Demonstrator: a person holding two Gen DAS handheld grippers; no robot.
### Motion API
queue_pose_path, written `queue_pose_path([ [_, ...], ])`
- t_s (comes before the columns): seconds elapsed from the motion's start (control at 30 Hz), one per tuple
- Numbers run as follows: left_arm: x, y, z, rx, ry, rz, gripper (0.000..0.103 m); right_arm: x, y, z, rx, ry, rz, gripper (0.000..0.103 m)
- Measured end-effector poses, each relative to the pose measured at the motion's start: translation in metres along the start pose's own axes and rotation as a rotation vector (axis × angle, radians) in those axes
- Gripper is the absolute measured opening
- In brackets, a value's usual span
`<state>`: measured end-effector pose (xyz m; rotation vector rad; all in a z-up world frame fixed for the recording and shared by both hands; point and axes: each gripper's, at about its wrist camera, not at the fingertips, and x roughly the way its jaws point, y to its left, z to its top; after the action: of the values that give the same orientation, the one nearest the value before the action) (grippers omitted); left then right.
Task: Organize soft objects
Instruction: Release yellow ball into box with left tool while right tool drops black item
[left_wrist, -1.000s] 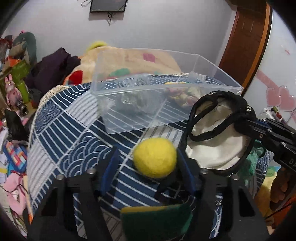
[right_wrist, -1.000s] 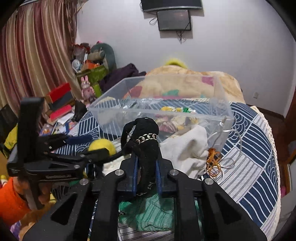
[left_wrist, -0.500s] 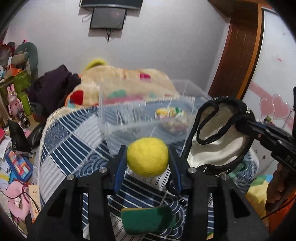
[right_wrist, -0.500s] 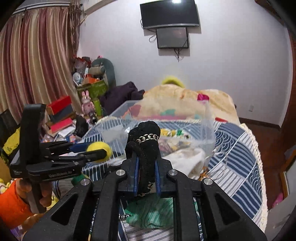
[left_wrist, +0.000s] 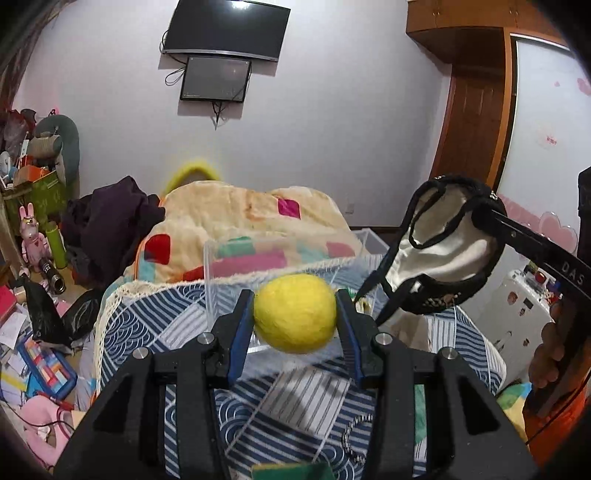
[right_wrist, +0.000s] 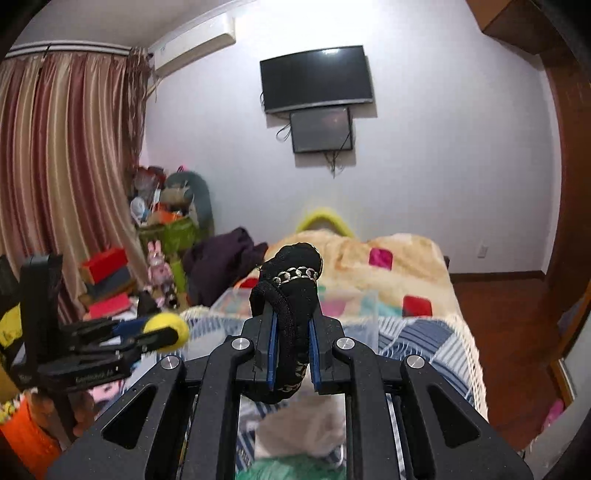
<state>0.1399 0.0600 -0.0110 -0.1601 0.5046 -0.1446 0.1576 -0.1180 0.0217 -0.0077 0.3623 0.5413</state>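
Now the left gripper (left_wrist: 295, 314) pinches a yellow ball (left_wrist: 294, 313) btwn its pads, above the clear box (left_wrist: 221, 266); right gripper (right_wrist: 291, 347) clamps a black bag (right_wrist: 293, 291), w/ pads tight on it.

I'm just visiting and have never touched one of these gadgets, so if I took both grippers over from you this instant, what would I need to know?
Left gripper: shut on the yellow felt ball, held in the air.
Right gripper: shut on the black strap of a black-trimmed white cloth item, which hangs from it.
The clear plastic bin sits just ahead on the blue patterned bedspread, with a few small things already inside.
Done: both pieces are picked up.
Left: probably carry each over the bin and let go. A green-and-yellow sponge and a green cloth lie near the grippers, not yet sorted.
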Motion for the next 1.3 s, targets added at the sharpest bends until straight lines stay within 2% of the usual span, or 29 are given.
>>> queue_pose_path([
  [0.17, 0.015, -0.001, 0.010, 0.014, 0.003, 0.003, 0.043, 0.022, 0.001, 0.007, -0.006, 0.000, -0.018, 0.012],
  [0.37, 0.046, 0.000, 0.013, 0.022, 0.051, 0.003, 0.043, 0.050, 0.005, 0.000, -0.016, 0.063, -0.006, 0.012],
  [0.83, 0.115, 0.007, -0.004, 0.059, 0.187, 0.065, 0.043, 0.102, -0.008, -0.027, -0.095, 0.314, -0.035, 0.012],
  [1.0, 0.120, 0.005, -0.010, 0.073, 0.211, 0.066, 0.044, 0.104, -0.011, -0.031, -0.106, 0.353, -0.071, 0.013],
  [1.1, 0.120, 0.004, -0.010, 0.076, 0.214, 0.075, 0.047, 0.102, -0.015, -0.031, -0.103, 0.370, -0.073, 0.020],
  [1.17, 0.118, 0.004, -0.010, 0.073, 0.217, 0.074, 0.050, 0.099, -0.016, -0.030, -0.102, 0.372, -0.073, 0.040],
  [1.23, 0.115, 0.005, -0.009, 0.064, 0.215, 0.072, 0.056, 0.091, -0.016, -0.031, -0.114, 0.352, -0.082, 0.050],
  [1.3, 0.111, 0.005, -0.009, 0.056, 0.208, 0.070, 0.061, 0.086, -0.016, -0.030, -0.124, 0.344, -0.088, 0.053],
])
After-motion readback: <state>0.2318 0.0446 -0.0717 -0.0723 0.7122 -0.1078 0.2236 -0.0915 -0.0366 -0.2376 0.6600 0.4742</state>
